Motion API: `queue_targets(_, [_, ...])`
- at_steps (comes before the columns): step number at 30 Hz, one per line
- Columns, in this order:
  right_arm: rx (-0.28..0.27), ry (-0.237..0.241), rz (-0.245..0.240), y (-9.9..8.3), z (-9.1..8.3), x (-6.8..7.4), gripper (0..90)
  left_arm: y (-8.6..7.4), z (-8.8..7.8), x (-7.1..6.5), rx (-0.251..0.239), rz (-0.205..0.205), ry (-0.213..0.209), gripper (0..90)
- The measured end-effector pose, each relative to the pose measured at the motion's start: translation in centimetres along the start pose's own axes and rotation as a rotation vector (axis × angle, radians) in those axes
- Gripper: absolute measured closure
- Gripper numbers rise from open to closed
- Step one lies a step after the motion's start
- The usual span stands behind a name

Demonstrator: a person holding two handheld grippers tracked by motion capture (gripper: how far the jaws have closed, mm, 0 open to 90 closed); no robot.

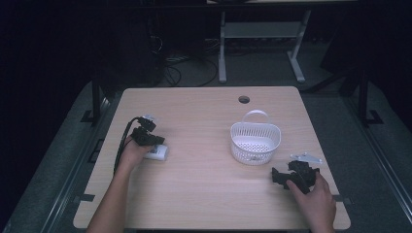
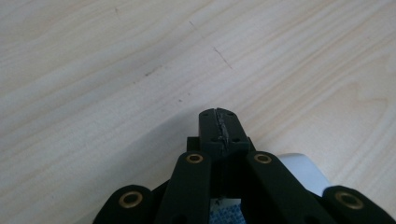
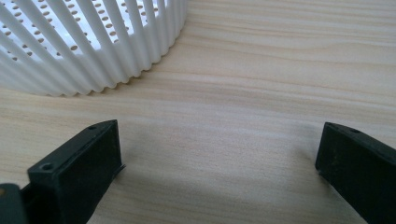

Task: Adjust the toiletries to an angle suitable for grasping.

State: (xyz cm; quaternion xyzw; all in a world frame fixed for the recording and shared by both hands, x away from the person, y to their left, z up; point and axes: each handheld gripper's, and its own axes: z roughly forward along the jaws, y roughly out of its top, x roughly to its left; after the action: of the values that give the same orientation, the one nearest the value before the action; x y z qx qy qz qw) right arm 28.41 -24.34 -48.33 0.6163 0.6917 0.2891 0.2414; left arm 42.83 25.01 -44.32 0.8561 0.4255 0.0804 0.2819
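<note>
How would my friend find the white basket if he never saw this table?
Look at the wooden table, right of its middle. The white basket stands there, beyond the right gripper. Its slotted walls, holey bottom and looped handle set it apart.

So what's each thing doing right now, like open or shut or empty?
Left claw: shut, over a small white packet.
Right claw: open, holding nothing.
White basket: upright, handle up, something small inside.
Table: flat.

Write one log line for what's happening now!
left gripper: shut, over white packet | right gripper: open, empty, near white basket | table
</note>
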Motion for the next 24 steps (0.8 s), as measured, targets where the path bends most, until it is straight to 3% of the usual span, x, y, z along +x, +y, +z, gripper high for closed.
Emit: queue_targets(24, [0.0,0.0,0.0,0.0,0.0,0.0,0.0,-3.0,-2.2,-3.2,0.022,0.06,-0.036,90.0])
